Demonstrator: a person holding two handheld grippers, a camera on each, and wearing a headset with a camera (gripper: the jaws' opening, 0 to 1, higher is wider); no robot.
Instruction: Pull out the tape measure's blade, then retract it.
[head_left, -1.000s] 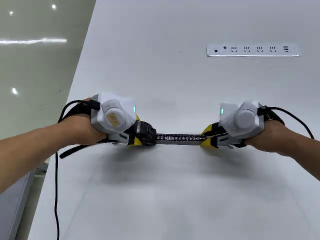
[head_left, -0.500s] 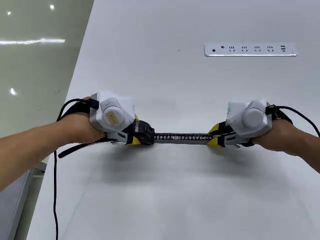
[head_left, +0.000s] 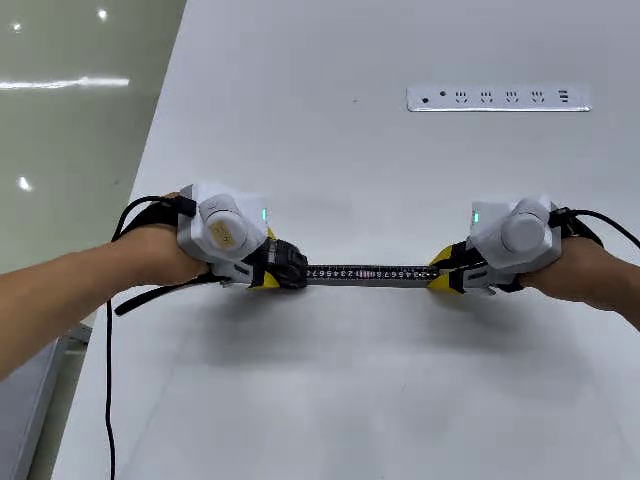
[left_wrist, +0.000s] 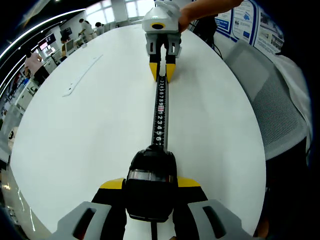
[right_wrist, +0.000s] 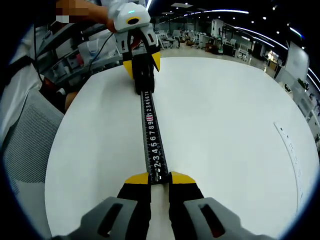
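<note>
The black blade of the tape measure carries a row of white numbers. In the right gripper view they read 2 to 9, then a red figure too small to make out, then 1, 2, 3 and 4 toward the case. The label on the case and the posters on the far wall are too blurred to read.

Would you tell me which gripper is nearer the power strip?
Right. The right gripper is almost directly before the power strip; the left gripper lies farther off to its left.
</note>
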